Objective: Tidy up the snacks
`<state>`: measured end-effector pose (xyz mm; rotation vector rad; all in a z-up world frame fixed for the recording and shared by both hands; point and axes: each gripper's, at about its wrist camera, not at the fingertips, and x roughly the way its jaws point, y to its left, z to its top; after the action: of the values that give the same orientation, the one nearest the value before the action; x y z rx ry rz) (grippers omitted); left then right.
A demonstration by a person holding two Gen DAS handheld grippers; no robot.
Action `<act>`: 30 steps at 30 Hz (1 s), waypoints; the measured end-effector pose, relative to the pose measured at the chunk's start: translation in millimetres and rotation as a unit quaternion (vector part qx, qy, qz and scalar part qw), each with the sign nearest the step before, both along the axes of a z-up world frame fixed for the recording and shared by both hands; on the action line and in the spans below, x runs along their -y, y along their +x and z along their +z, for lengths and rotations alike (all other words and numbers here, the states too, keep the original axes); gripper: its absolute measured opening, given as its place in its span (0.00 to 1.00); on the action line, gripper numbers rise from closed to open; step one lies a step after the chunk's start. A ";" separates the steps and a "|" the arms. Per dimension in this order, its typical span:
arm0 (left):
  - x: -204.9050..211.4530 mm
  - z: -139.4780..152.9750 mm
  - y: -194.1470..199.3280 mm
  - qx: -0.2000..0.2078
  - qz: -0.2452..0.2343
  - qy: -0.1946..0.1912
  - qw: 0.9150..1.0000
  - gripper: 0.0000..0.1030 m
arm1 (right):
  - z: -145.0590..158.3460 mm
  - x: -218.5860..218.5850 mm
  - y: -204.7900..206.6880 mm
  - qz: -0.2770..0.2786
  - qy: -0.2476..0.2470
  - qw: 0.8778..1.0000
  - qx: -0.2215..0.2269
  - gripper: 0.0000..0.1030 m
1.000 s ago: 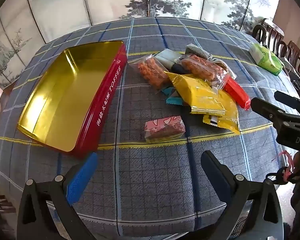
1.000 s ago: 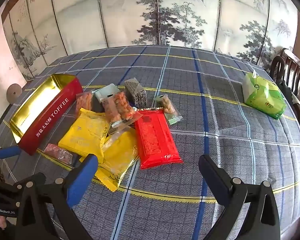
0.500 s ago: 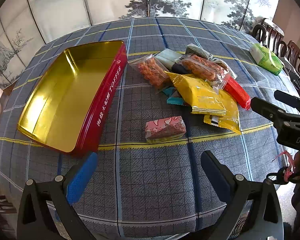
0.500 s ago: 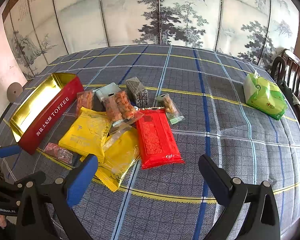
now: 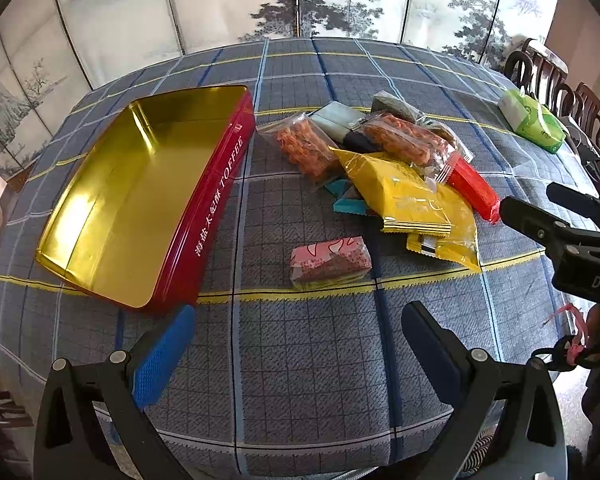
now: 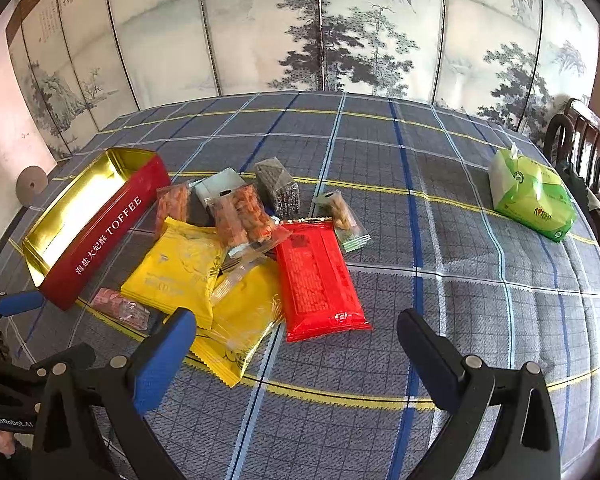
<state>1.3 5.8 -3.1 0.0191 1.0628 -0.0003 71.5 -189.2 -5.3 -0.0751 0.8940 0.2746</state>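
L gripper [image 5: 298,322] jaws spread wide, empty, above the plaid tablecloth [image 5: 308,368]. Red toffee tin [image 5: 140,196], gold inside, lies ahead-left of the L jaw. Pink snack pack [image 5: 330,262] sits straight ahead between the jaws, apart from the pile. R gripper [image 6: 296,332] also wide open w/ nothing held; yellow packs [image 6: 180,268] by its L jaw, red pack [image 6: 318,280] ahead between jaws. Green tissue pack [image 6: 534,200] far ahead-right.

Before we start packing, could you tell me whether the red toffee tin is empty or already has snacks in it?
Empty: the toffee tin lies open, its bare gold floor visible, no snacks inside.
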 end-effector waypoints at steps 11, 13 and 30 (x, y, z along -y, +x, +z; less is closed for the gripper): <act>1.5 1.6 -0.5 0.002 0.002 -0.002 1.000 0.99 | -1.8 2.3 0.9 -0.001 0.005 1.000 -0.002 0.99; 1.5 1.8 0.0 0.003 0.001 -0.002 1.000 0.99 | -1.6 2.8 0.5 -0.002 0.005 1.000 -0.002 0.99; -1.9 5.3 -0.4 0.007 0.004 -0.016 1.000 0.99 | -0.5 8.3 -2.2 -0.010 0.008 1.000 0.000 0.99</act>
<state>0.9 7.7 2.2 -0.0138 1.0493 -0.0093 69.3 -197.5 -5.8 -0.0516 0.8926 0.2636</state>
